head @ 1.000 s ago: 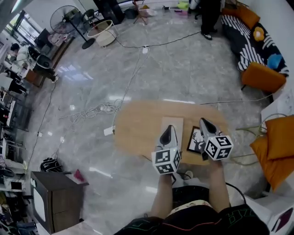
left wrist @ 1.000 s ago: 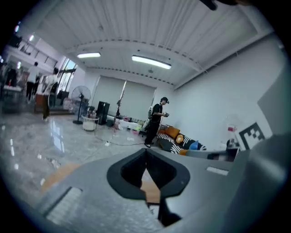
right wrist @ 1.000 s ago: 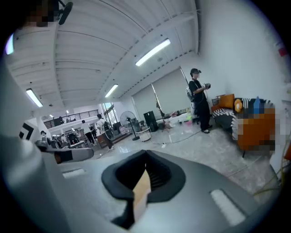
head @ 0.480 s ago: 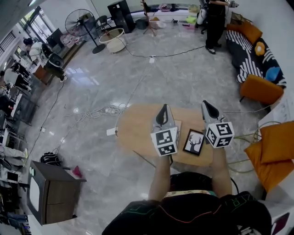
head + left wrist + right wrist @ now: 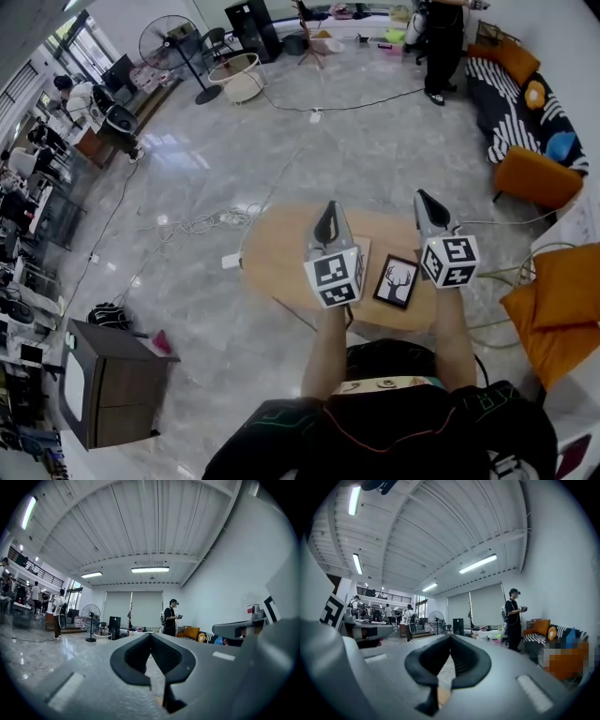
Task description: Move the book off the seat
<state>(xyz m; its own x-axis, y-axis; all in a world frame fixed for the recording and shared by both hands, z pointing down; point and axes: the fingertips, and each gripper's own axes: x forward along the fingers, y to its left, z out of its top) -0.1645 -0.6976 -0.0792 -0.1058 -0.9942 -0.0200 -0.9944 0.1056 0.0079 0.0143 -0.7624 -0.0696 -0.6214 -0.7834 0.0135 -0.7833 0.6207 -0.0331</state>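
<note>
Both tools had gone up since a second before. Back then they hung low, right over the table [image 5: 277, 267]. Now the left gripper [image 5: 327, 216] and the right gripper [image 5: 427, 204] were held high and pointed out at the room. The table also looked smaller and further down, so the person seemed to have stood up taller.

Nearest of all, both tools were pinched tight, with nothing between their tips. The left gripper's own camera showed only the room past its closed tips, and so did the right one's.

Under the tools, on the wooden table, lay a dark flat thing with a white deer on it. I think that was the book [image 5: 397, 281], though it could have been a picture in a frame. It lay flat between the two arms, and no tool touched it. A pale flat sheet [image 5: 365, 255] lay just beside it, partly hidden behind the left gripper.

Off to the right was the orange seat [image 5: 561, 281]. I could see no book on it.

Further away, wires [image 5: 202, 225] trailed over the shiny floor. A striped sofa [image 5: 511, 80] stood along the far wall, near a standing person [image 5: 442, 42], and a fan [image 5: 173, 42] stood at the far left.

So the book looked to be off the seat already. With the empty tools lifted away, I think the job was done or almost done.
</note>
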